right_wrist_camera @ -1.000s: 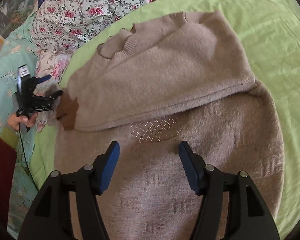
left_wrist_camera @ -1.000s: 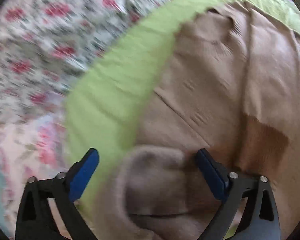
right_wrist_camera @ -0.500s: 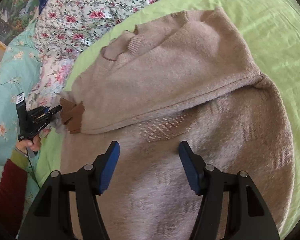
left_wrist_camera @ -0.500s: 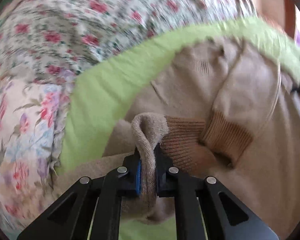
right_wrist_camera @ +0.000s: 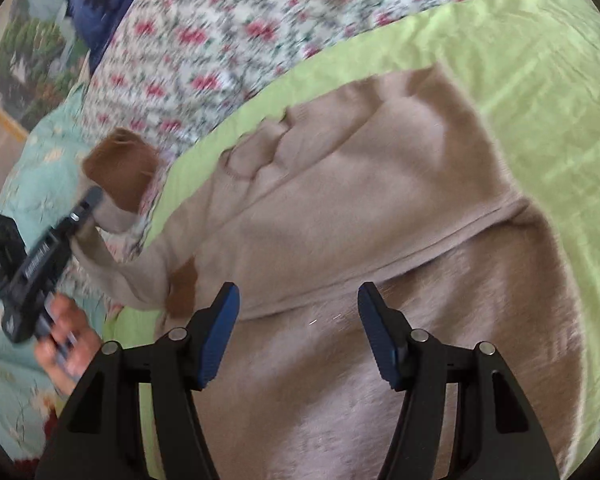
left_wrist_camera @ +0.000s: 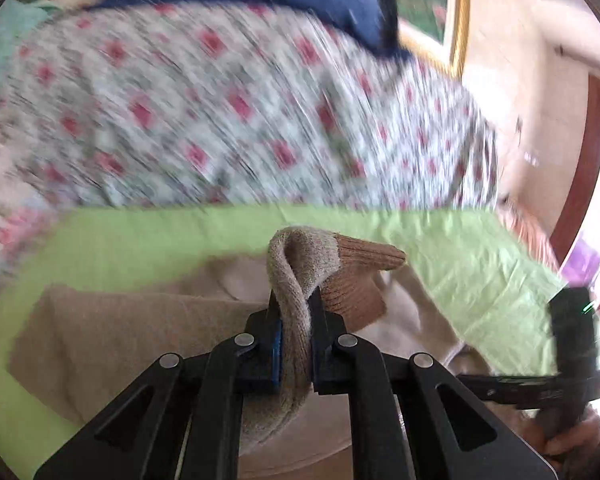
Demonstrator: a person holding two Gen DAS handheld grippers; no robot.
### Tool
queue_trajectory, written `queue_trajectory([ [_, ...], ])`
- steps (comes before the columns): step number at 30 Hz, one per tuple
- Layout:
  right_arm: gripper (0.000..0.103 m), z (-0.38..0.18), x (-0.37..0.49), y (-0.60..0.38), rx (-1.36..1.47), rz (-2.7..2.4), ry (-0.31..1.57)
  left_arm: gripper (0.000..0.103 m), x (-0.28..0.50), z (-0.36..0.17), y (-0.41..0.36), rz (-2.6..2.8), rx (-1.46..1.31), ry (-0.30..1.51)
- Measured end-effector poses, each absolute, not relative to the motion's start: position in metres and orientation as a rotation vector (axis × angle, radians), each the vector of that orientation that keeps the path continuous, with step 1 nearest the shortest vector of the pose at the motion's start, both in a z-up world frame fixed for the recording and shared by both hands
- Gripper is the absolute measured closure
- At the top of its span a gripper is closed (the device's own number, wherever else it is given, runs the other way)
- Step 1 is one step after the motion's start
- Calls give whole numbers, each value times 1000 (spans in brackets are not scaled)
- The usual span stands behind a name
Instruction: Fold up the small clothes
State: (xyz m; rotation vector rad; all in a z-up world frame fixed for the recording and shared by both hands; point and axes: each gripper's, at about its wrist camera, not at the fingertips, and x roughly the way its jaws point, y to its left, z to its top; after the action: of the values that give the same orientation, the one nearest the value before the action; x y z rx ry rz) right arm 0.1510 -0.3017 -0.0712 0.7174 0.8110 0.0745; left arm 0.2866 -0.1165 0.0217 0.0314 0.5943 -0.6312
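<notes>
Sleeve (left_wrist_camera: 300, 276) of the tan sweater (right_wrist_camera: 360, 216) sits pinched in the left claw (left_wrist_camera: 294, 320); the right claw (right_wrist_camera: 298, 332) hangs wide above the sweater, shown whole only from there.

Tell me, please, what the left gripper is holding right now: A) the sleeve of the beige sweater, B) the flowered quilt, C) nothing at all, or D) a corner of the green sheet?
A: in the left wrist view the left gripper has its jaws shut on the sleeve of the beige sweater, close to its brown cuff, and lifts it above the green sheet.
</notes>
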Motion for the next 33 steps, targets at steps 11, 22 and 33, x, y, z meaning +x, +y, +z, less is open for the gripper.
queue_trajectory([
  [11,40,-80,152,-351,783,21,785,32,255,-54,-181,-689,134,782],
  [22,40,-102,211,-338,746,88,862,22,222,-41,-12,-297,142,733],
  [33,95,-104,254,-329,740,139,931,22,257,-83,36,-134,145,876],
])
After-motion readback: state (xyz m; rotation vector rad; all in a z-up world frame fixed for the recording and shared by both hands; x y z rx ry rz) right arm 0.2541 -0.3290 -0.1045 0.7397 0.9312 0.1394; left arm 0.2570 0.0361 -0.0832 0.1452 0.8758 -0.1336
